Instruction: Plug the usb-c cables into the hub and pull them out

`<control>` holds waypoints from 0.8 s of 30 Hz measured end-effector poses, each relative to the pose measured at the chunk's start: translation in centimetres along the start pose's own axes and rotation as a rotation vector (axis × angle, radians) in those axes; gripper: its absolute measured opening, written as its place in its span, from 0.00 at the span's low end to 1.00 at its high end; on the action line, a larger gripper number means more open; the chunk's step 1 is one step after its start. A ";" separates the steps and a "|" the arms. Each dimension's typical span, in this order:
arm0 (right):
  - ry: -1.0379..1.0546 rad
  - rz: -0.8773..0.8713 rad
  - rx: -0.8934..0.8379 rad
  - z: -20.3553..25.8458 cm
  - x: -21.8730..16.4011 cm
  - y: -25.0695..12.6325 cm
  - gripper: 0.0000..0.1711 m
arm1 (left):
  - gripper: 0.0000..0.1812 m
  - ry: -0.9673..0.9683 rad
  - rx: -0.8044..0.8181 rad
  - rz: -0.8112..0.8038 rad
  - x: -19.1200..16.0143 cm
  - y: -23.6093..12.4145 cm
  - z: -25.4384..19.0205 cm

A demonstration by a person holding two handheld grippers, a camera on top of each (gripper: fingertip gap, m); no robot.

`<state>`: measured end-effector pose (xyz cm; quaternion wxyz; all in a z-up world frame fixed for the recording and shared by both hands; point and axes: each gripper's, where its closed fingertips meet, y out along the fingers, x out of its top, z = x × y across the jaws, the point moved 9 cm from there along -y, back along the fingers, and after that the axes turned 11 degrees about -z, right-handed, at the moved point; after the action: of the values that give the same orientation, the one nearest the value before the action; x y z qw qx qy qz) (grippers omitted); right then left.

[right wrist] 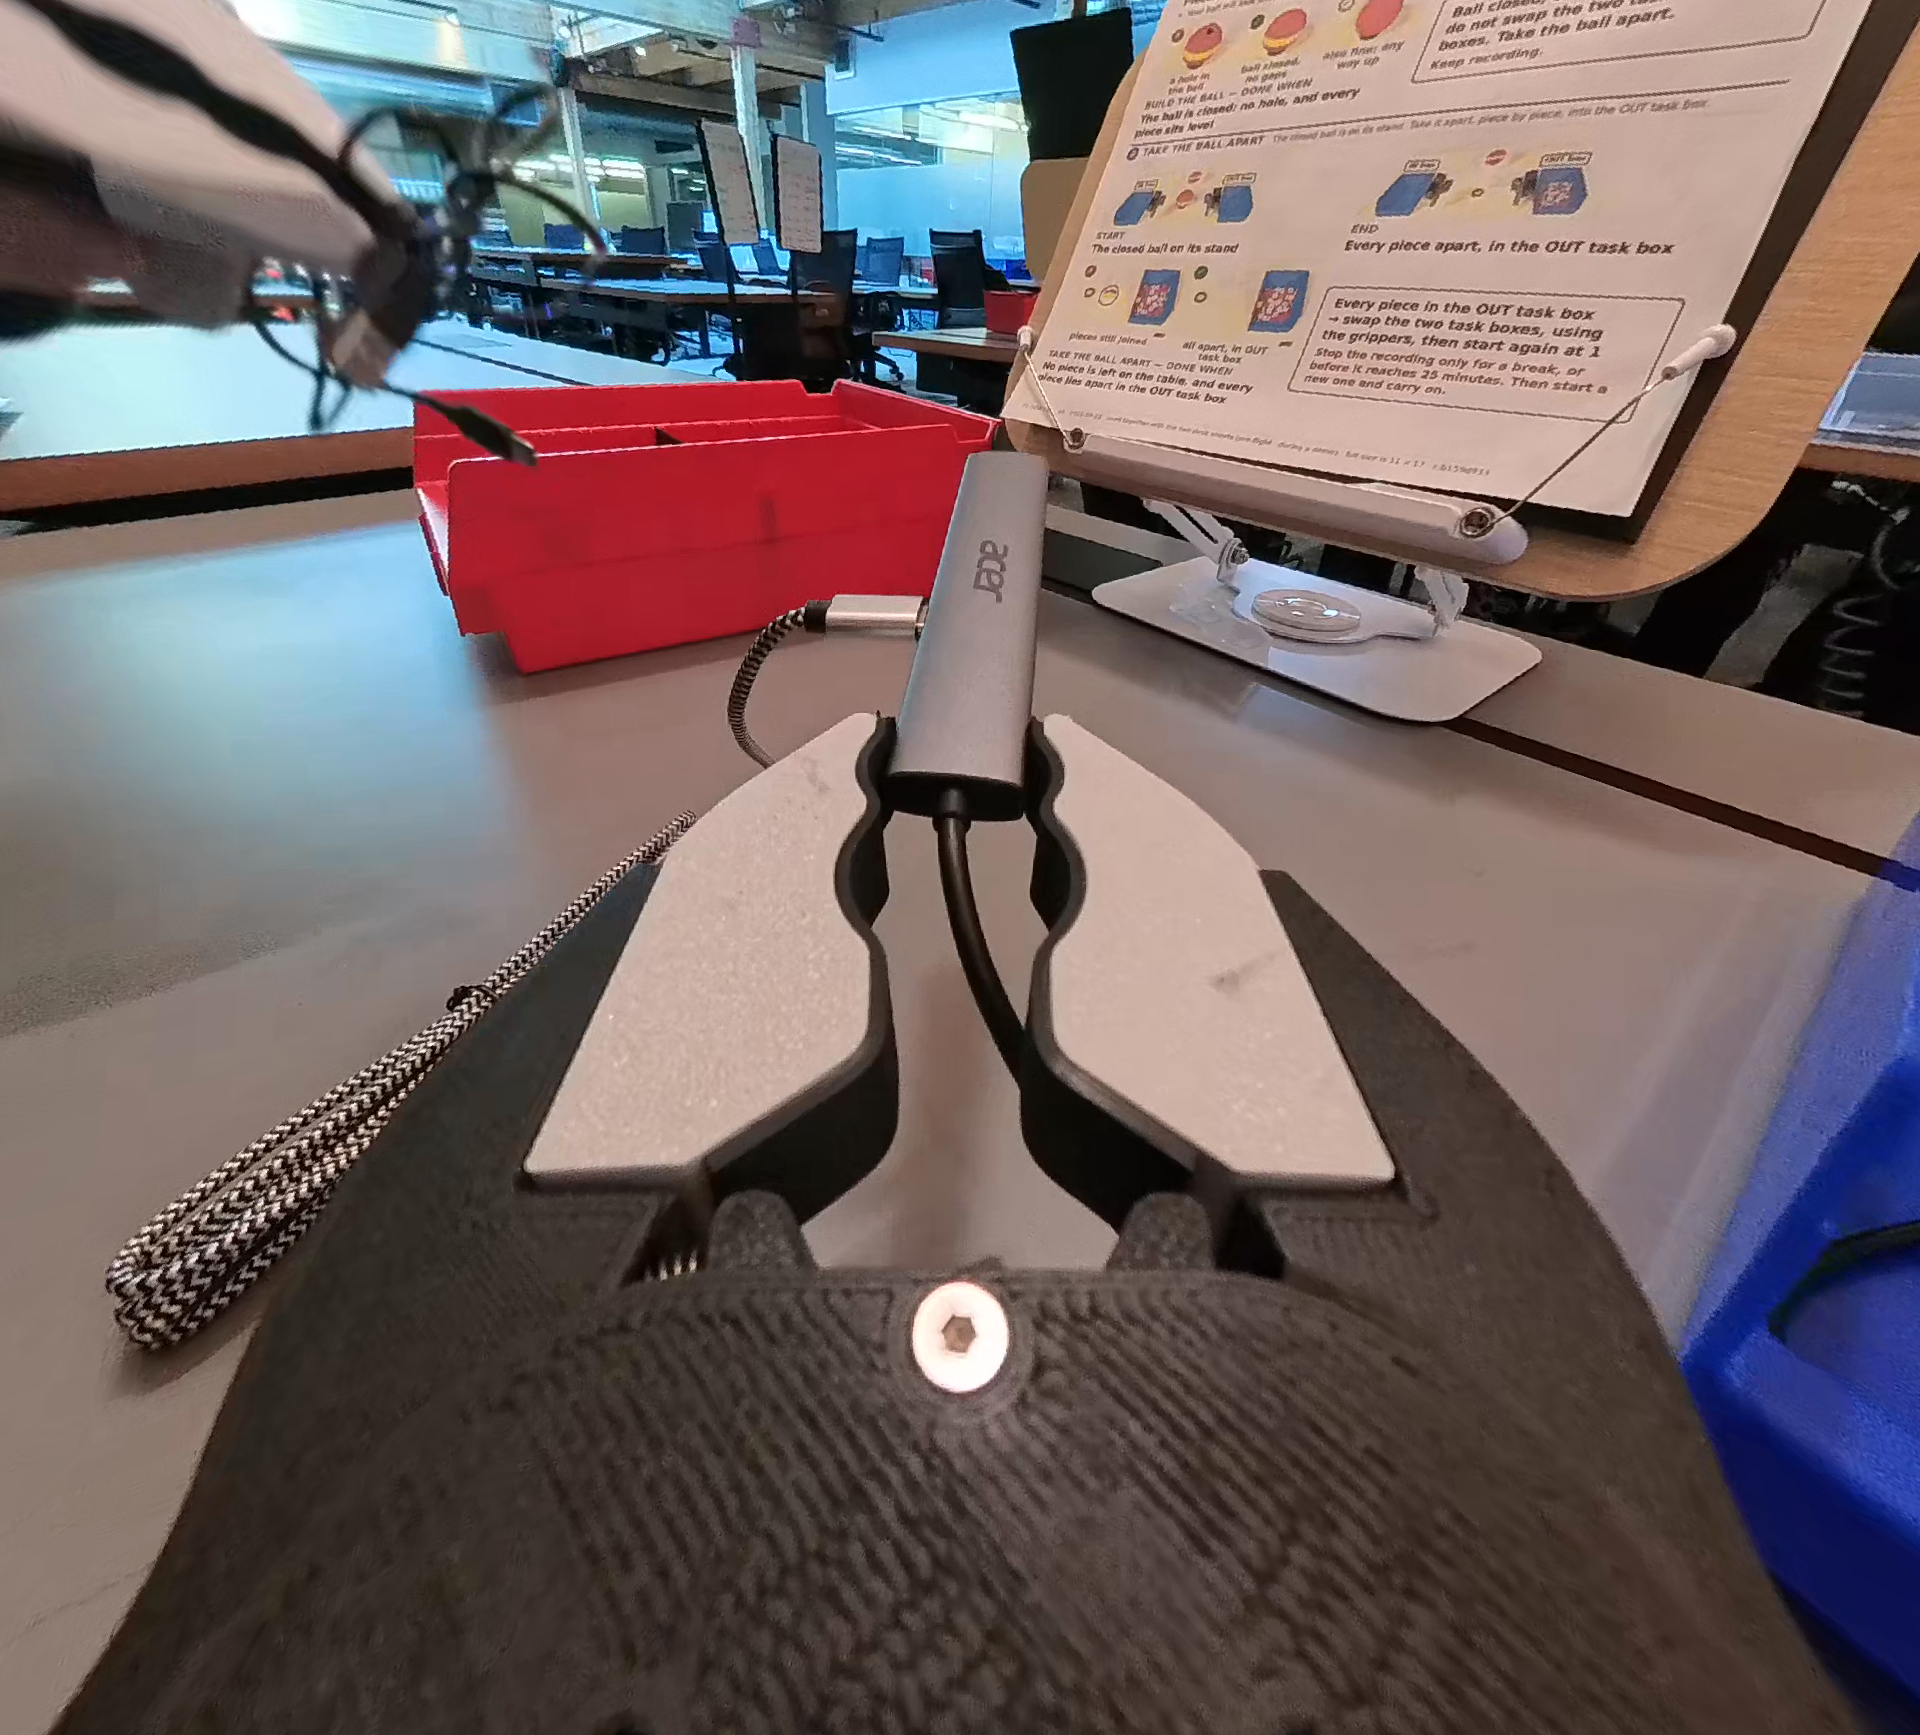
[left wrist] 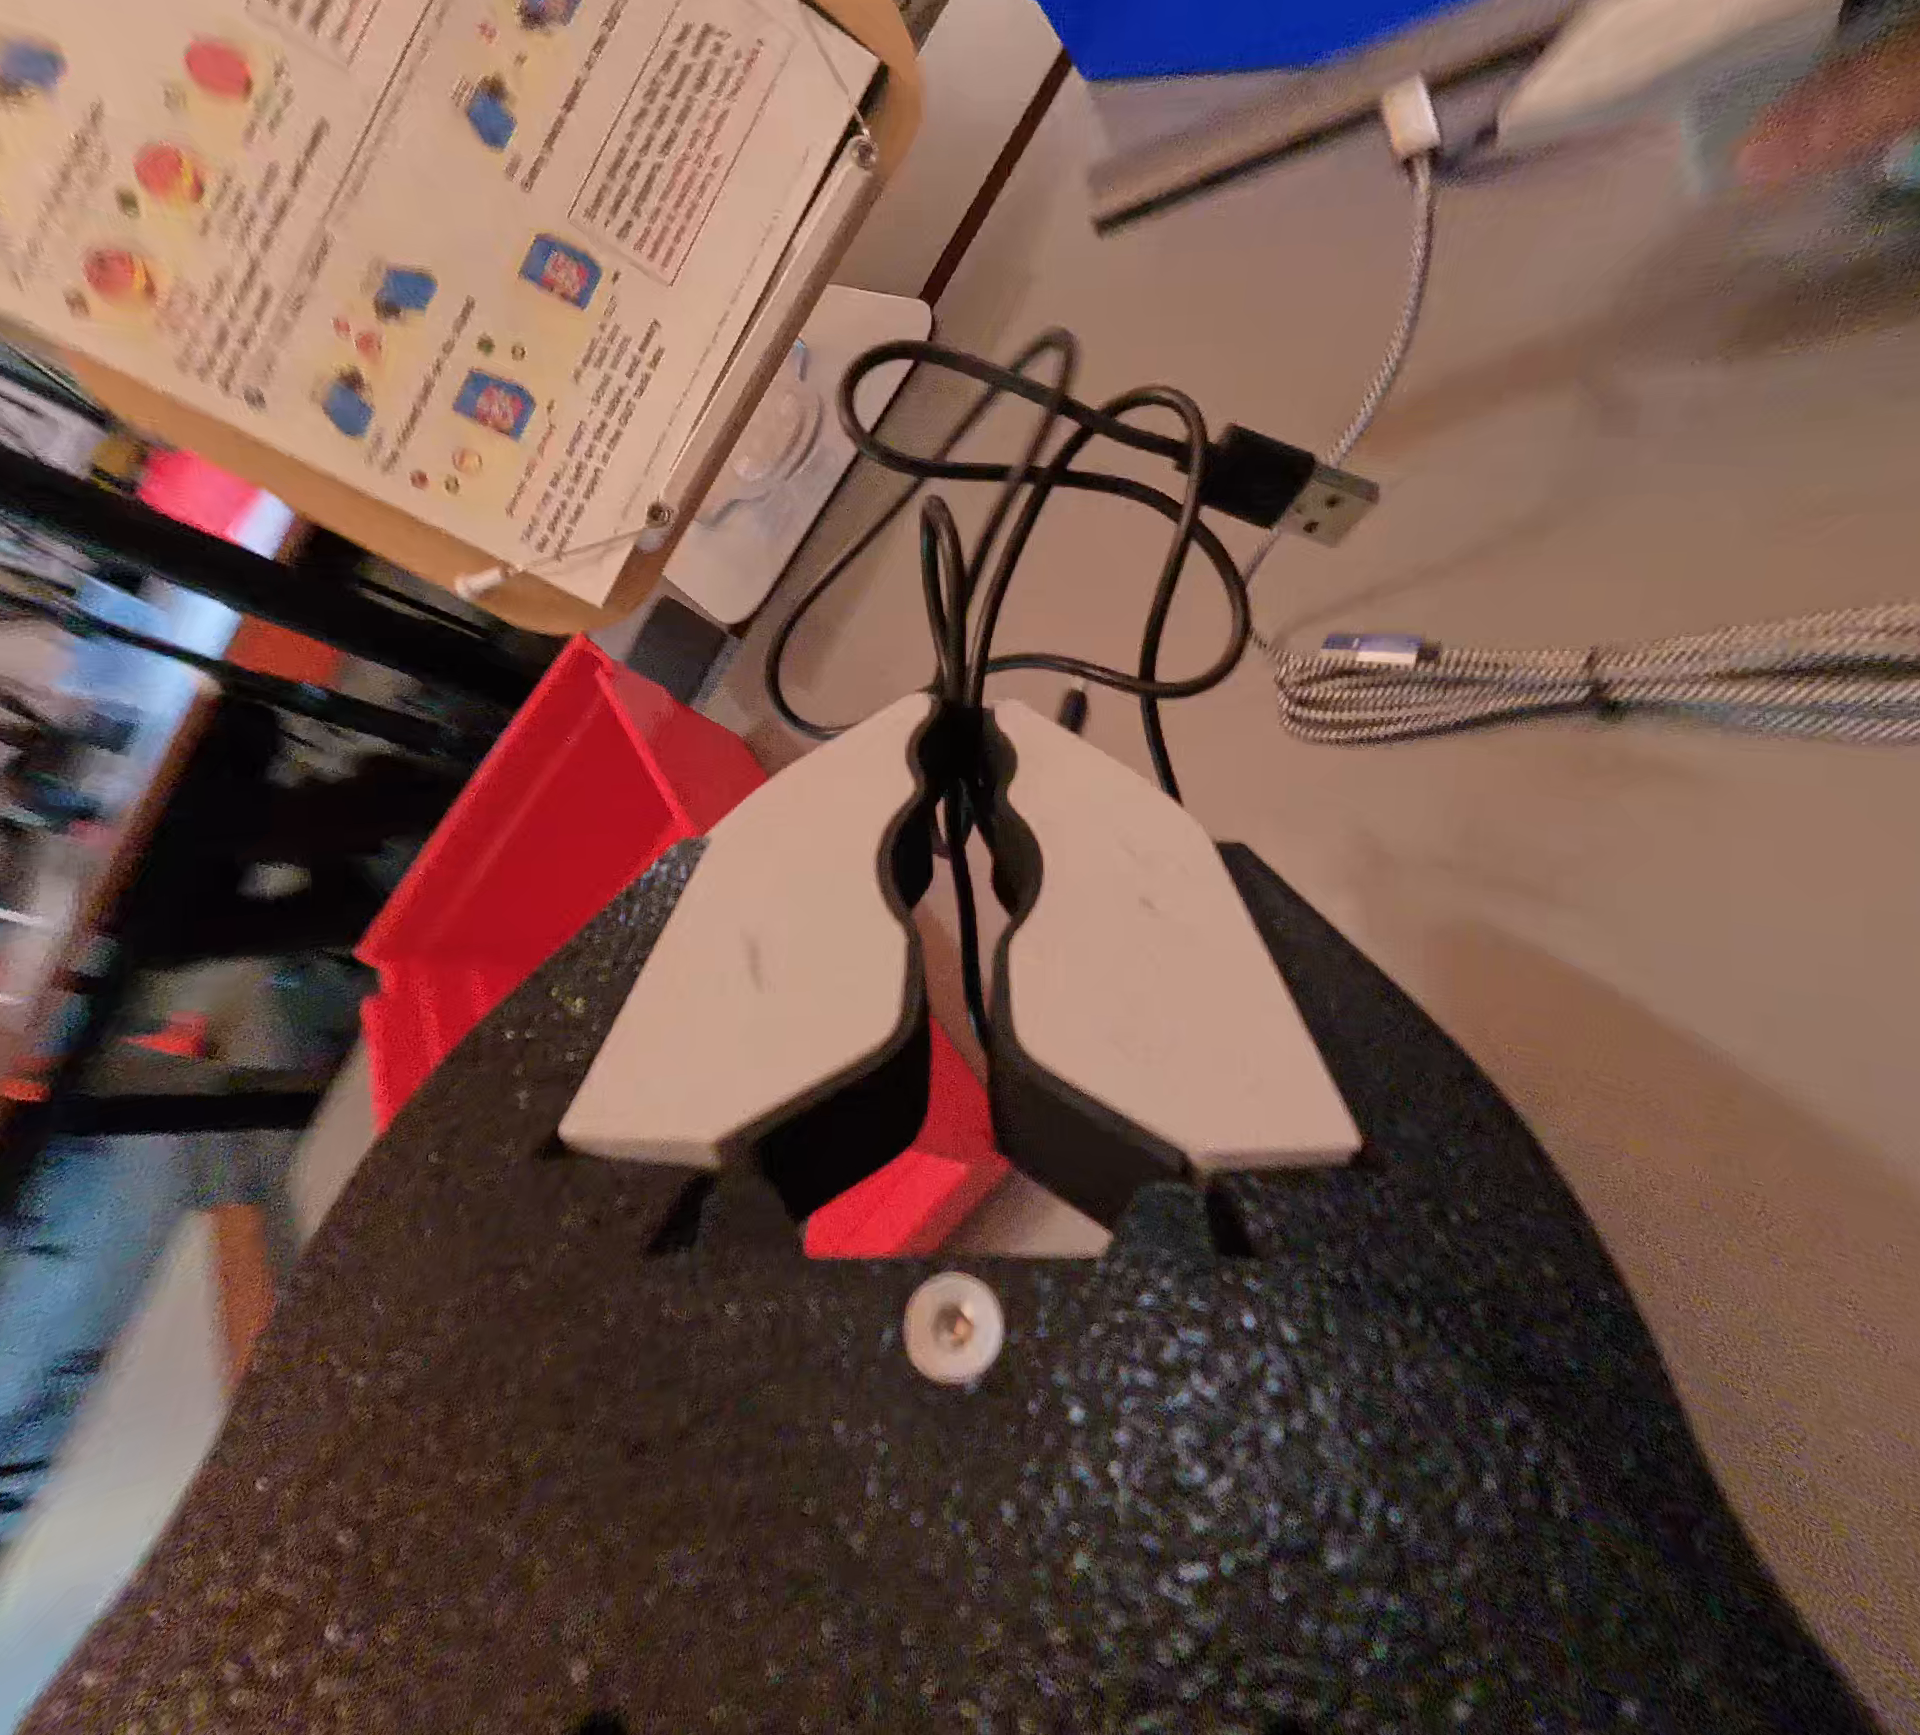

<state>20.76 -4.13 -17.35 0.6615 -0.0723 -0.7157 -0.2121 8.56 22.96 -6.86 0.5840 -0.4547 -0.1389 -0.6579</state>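
My right gripper (right wrist: 961,740) is shut on the lower end of a grey hub (right wrist: 977,605) and holds it tilted above the table. A braided cable (right wrist: 343,1124) is plugged into the hub's left side by its silver plug (right wrist: 873,617). My left gripper (left wrist: 961,729) is shut on a bundled black cable (left wrist: 1039,459), held in the air. Its USB plug (left wrist: 1299,496) sticks out to the right. In the right wrist view the left gripper (right wrist: 384,251) is at the upper left, with a small black plug (right wrist: 488,433) dangling. The hub (left wrist: 1247,147) also shows in the left wrist view.
A red bin (right wrist: 707,522) stands behind the hub. A blue bin (right wrist: 1818,1270) is close on the right. An instruction sheet on a wooden stand (right wrist: 1455,179) rises at the back right, on a white base (right wrist: 1320,636). The braided cable's coil (left wrist: 1600,683) lies on the grey table (right wrist: 260,750). Across from one pair of fingers to the other is roughly 20 cm.
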 end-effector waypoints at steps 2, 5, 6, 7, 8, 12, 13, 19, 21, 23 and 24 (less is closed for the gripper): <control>-0.005 0.000 0.004 0.1 0.0 0.0 0.14 | 0.03 0.199 0.037 -0.036 -1.6 0.9 -2.8; -0.012 0.003 0.007 0.1 0.0 0.0 0.14 | 0.03 0.288 -0.064 -0.013 -4.5 2.2 -6.8; -0.014 0.004 0.008 0.2 0.0 0.0 0.14 | 0.03 0.241 -0.101 0.006 -5.3 2.5 -7.7; -0.015 0.004 0.009 0.2 0.0 0.0 0.14 | 0.03 0.190 -0.130 0.020 -6.1 2.7 -8.4; -0.015 0.004 0.011 0.2 0.0 0.0 0.14 | 0.03 0.143 -0.161 0.035 -6.6 2.7 -8.9; -0.015 0.008 0.014 0.2 0.0 0.1 0.14 | 0.07 -0.013 -0.377 0.028 -7.1 2.3 -10.9; -0.016 0.010 0.014 0.2 0.0 0.1 0.14 | 0.09 -0.027 -0.417 0.031 -7.0 2.1 -11.3; -0.022 0.016 0.017 0.3 -0.1 0.2 0.14 | 0.22 -0.291 -0.575 0.011 -5.4 0.7 -10.5; -0.023 0.017 0.019 0.3 -0.1 0.2 0.14 | 0.20 -0.504 -0.519 -0.027 -4.9 0.7 -8.9; -0.024 0.019 0.021 0.3 -0.1 0.2 0.14 | 0.20 -0.720 -0.442 0.058 -5.8 1.1 -7.1; -0.026 0.019 0.021 0.3 -0.1 0.2 0.14 | 0.19 -0.814 -0.390 0.121 -6.7 1.3 -6.2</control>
<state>20.53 -3.83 -17.41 0.6549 -0.0749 -0.7257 -0.1972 6.35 22.42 -15.80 0.4226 -0.7851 -0.2039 -0.4042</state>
